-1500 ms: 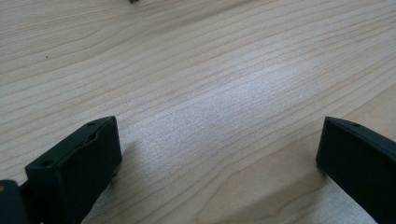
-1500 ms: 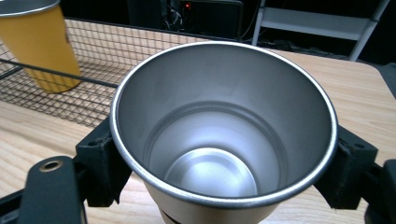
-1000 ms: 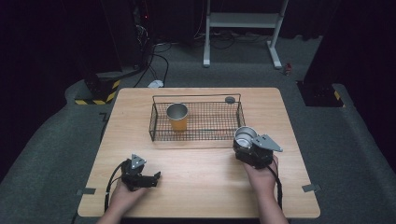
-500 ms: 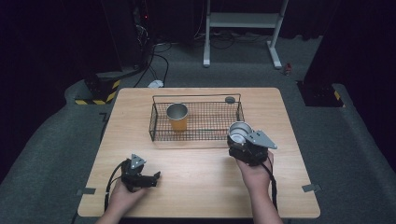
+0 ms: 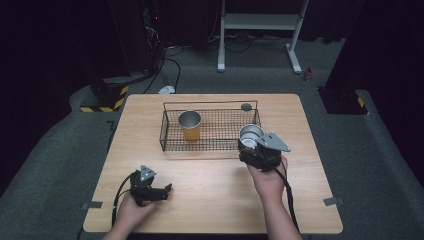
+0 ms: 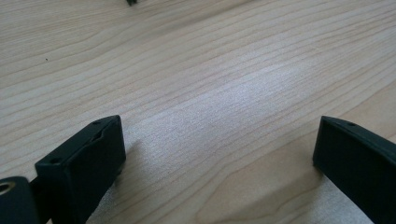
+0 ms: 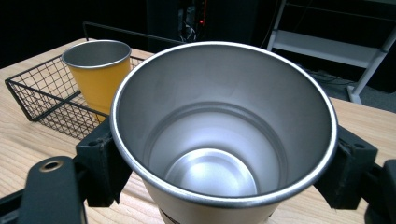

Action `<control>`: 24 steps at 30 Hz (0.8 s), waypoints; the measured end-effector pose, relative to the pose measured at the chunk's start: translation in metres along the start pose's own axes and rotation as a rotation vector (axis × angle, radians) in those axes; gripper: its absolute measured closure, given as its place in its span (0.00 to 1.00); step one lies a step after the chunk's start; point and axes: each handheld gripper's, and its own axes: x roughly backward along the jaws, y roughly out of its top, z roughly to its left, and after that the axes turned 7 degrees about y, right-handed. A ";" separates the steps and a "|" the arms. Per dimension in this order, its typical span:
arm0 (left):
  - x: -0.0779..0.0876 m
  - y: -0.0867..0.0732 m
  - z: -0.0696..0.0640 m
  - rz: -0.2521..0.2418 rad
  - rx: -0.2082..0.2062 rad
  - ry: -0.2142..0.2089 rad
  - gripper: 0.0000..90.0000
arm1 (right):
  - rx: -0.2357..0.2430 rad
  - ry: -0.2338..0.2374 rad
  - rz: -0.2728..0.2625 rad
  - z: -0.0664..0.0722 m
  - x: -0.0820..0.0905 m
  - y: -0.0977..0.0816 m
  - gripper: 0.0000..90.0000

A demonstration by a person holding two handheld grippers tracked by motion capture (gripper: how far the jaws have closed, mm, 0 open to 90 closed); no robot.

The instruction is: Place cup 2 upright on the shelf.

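Steel cup point(image 7: 224, 135) clamped in right tool point(image 5: 254, 148) above wooden table point(image 5: 215, 185); left tool point(image 5: 162, 191) apart.

light wood table point(image 5: 210, 200) centre of frame, on grey carpet; black wire basket point(image 5: 210, 142) sits on its upper middle, orange cup point(image 5: 190, 125) upright inside basket's left part; small dark round thing point(image 5: 246, 106) on tabletop just behind basket's upper right corner; lower table surface bare wood grain
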 end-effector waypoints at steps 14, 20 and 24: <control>-0.001 0.000 0.000 0.004 0.002 -0.007 0.02 | -0.007 0.011 -0.022 -0.002 -0.016 0.015 0.20; -0.001 0.001 0.000 0.003 -0.004 -0.009 0.02 | 0.009 -0.007 -0.018 -0.004 -0.027 0.026 0.20; -0.001 0.001 0.000 0.001 -0.007 -0.005 0.02 | 0.001 -0.016 -0.017 -0.006 -0.036 0.032 0.20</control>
